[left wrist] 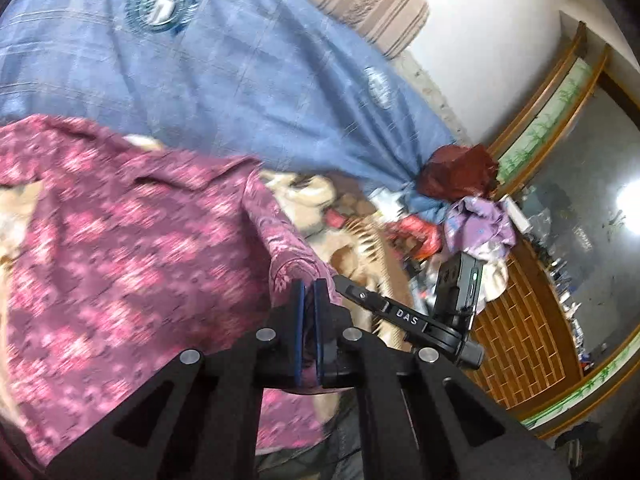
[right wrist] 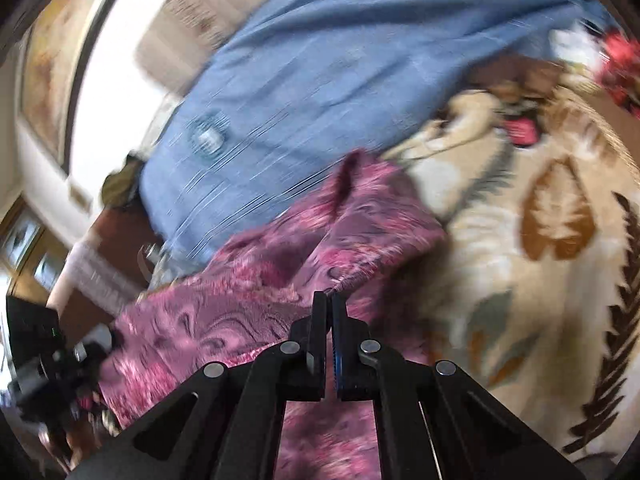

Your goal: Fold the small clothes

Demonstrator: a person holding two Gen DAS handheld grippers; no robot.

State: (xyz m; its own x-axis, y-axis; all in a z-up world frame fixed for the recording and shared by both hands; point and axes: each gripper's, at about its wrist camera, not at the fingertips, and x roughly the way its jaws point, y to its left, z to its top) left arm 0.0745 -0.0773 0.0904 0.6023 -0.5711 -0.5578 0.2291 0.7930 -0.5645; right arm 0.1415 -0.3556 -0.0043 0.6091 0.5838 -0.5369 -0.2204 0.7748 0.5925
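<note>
Bedding first: blue checked quilt point(left wrist: 224, 80), bunched behind the pink patterned shirt point(left wrist: 120, 216) and filling the far side of both views. Cream blanket with brown leaf print point(right wrist: 532, 216) spread under and to the right of the shirt in the right wrist view. Bed as the carrying surface, no worktop in sight.

Pink patterned shirt lifted clear of the blanket, hanging between the two tools. In the left wrist view, spread broadly to the left of the left hand-held gripper point(left wrist: 309, 292), collar toward the quilt, one edge drawn down into the jaws. Long axis roughly from the quilt toward the camera, tilted; exact direction blurred by motion.

In the right wrist view, shirt cloth gathered in a ridge just ahead of the right hand-held gripper point(right wrist: 329, 304), running up and away toward the quilt, folds converging at the jaws.

Left hand-held gripper clamped narrow on the shirt's edge, cloth showing between the blue pads. Right hand-held gripper likewise closed tight on a pinch of shirt fabric.

Right tool's body also visible in the left wrist view, beside the shirt's hem.
</note>
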